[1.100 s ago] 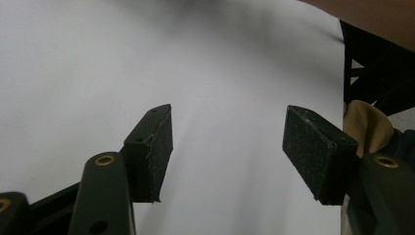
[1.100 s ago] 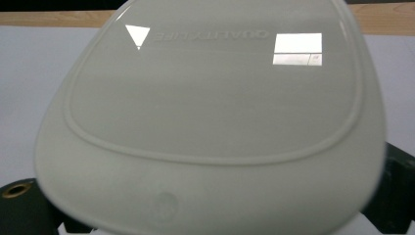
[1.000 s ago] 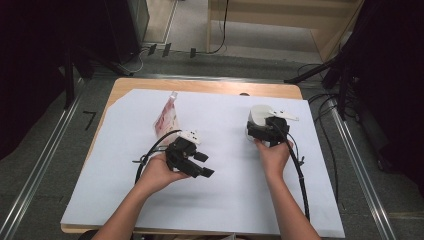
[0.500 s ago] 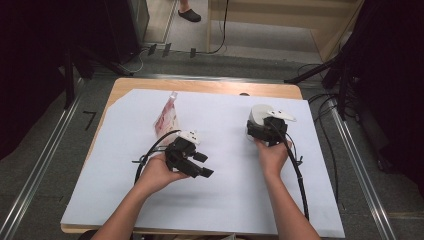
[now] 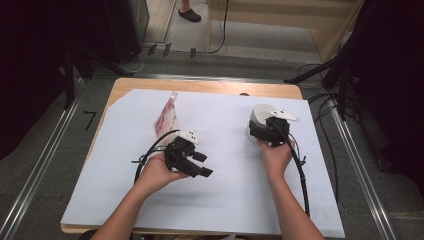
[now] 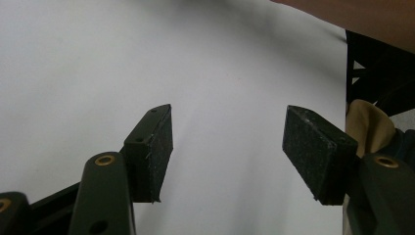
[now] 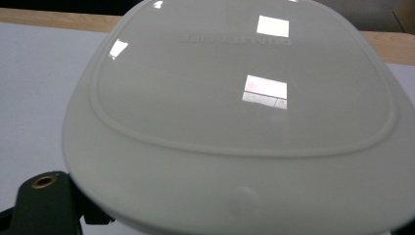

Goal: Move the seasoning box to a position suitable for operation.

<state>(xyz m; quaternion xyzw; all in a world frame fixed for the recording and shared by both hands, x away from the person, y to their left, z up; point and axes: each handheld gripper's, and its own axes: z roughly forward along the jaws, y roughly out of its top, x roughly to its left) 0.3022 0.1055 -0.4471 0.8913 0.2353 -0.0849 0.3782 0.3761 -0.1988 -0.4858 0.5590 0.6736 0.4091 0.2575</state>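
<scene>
Scene: a person at a counter [image 5: 210,210] covered with a white sheet, a claw in each hand.
Right claw [image 5: 264,131]: set around a white lidded tub [image 5: 261,116] at the far right of the sheet; the lid [image 7: 235,88] looms close in the right gripper view. Its jaws have just been closing, tub between them; whether the pads press yet cannot be told.
Left claw [image 5: 200,165]: jaws wide, nothing between them, low over bare sheet at centre-left.
Pouch [image 5: 166,120]: a pink packet lying just beyond the left hand, untouched.
Step in hand: seemingly, securing the tub.
Next move: likely a firm squeeze on the tub's sides before any lift, the smooth plastic could slip.
Against the earlier frames: hands, tub and pouch sit where they were; beyond the counter, a foot has come into view.
</scene>
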